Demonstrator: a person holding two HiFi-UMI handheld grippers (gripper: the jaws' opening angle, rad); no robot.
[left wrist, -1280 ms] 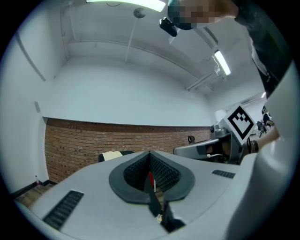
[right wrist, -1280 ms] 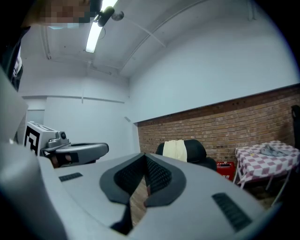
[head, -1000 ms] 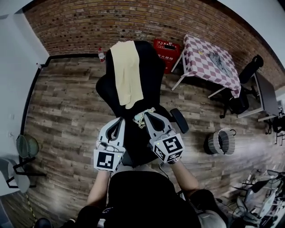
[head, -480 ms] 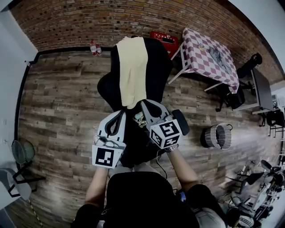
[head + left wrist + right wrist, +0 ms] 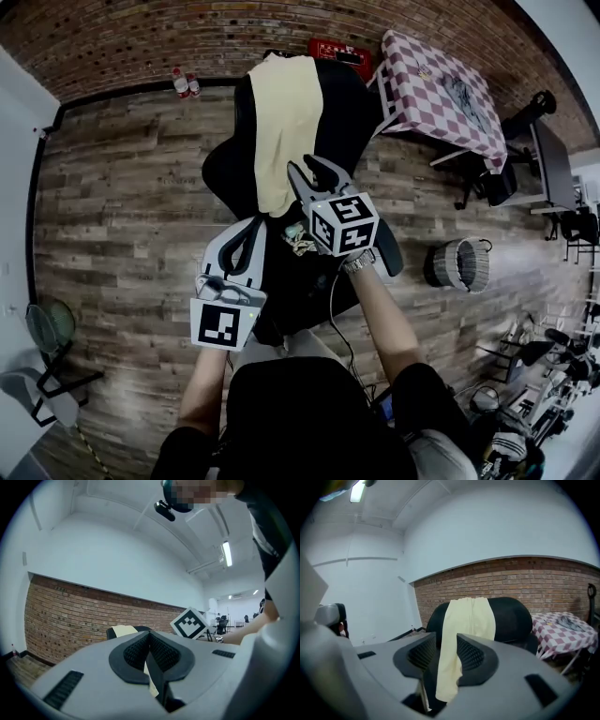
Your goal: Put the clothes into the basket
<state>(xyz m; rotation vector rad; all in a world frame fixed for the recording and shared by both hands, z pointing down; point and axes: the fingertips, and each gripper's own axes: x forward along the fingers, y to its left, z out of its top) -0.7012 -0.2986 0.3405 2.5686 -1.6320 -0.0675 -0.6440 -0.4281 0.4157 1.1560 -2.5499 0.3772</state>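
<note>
A pale yellow garment [image 5: 286, 122] hangs over the backrest of a black office chair [image 5: 352, 112]. My right gripper [image 5: 307, 171] is held out over the seat, just right of the garment's lower end. Its jaws are opening and nothing is between them. In the right gripper view the garment [image 5: 466, 620] shows through the gap of the right gripper [image 5: 446, 651], still ahead of it. My left gripper [image 5: 251, 232] hangs back over the seat, shut and empty [image 5: 150, 641]. A small crumpled light cloth [image 5: 298, 237] lies on the seat. The woven basket [image 5: 457, 265] stands on the floor at the right.
A table with a red-checked cloth [image 5: 422, 103] stands right of the chair, a grey cloth [image 5: 464, 94] on it. A red crate [image 5: 336, 49] and bottles [image 5: 183, 82] sit by the brick wall. The chair's armrest [image 5: 386, 248] is under my right wrist. Wood floor lies all around.
My right gripper has reached forward from beside the left one to the garment's lower end, and its jaws have parted. The left gripper has shifted only a little and stays shut.
</note>
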